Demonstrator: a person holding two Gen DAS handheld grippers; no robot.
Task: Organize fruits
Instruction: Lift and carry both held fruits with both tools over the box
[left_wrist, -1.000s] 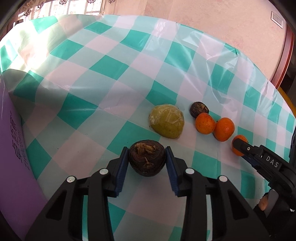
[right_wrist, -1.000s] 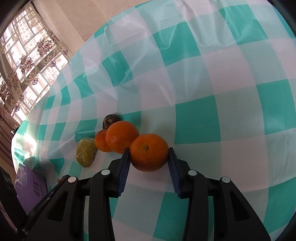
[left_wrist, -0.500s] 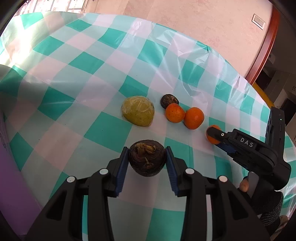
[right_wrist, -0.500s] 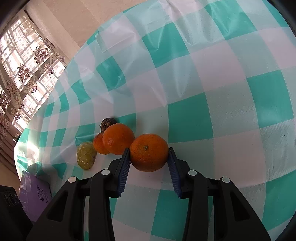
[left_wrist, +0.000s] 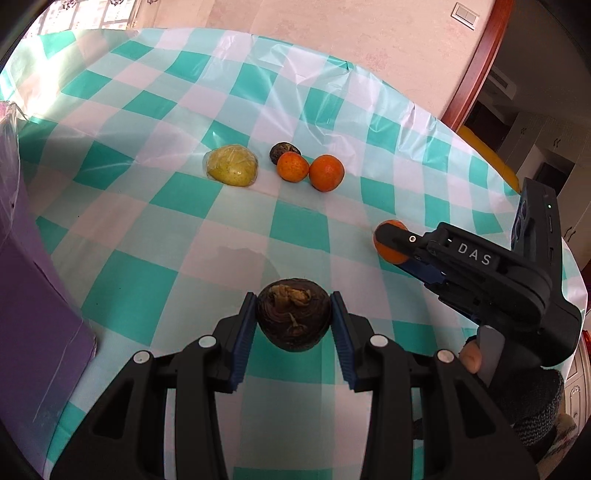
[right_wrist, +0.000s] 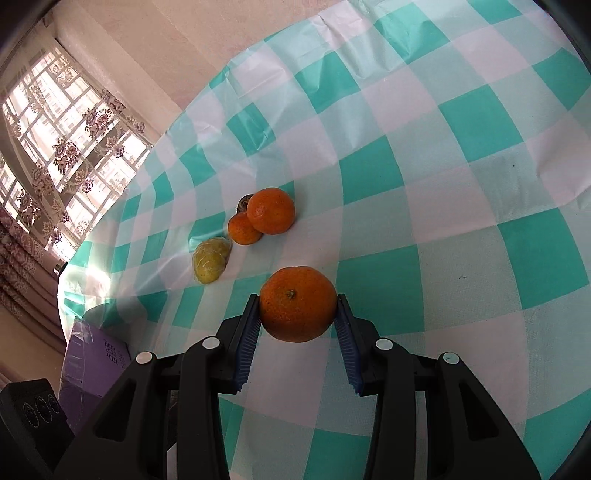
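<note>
A dark brown fruit (left_wrist: 293, 318) was held clamped in the left gripper (left_wrist: 294, 321) and an orange (right_wrist: 297, 303) in the right gripper (right_wrist: 298, 314), both above the tablecloth (left_wrist: 192, 229); sorted placement was judged next.

1. Teal and white checks all over the worktop (left_wrist: 192, 199), a glossy gingham cloth with pale glare streaks near the window side.
2. Left tool (left_wrist: 294, 319): black body, blue ribbed pads, white rivet dots.
3. Between those pads, a dark brown fruit (left_wrist: 293, 317) with tan, dried flecks on top.
4. Right tool (right_wrist: 297, 319): same black and blue, white letters on its side in the left view.
5. It carries a bright orange mandarin (right_wrist: 297, 303), small green-brown stem spot.
6. On the cloth: two more oranges (left_wrist: 327, 172), vivid orange.
7. Yellow-green wrapped fruit (left_wrist: 232, 170), shiny film.
8. Small dark brown fruit (left_wrist: 282, 151) behind them.
9. Purple box (left_wrist: 33, 295) at the left edge.
</note>
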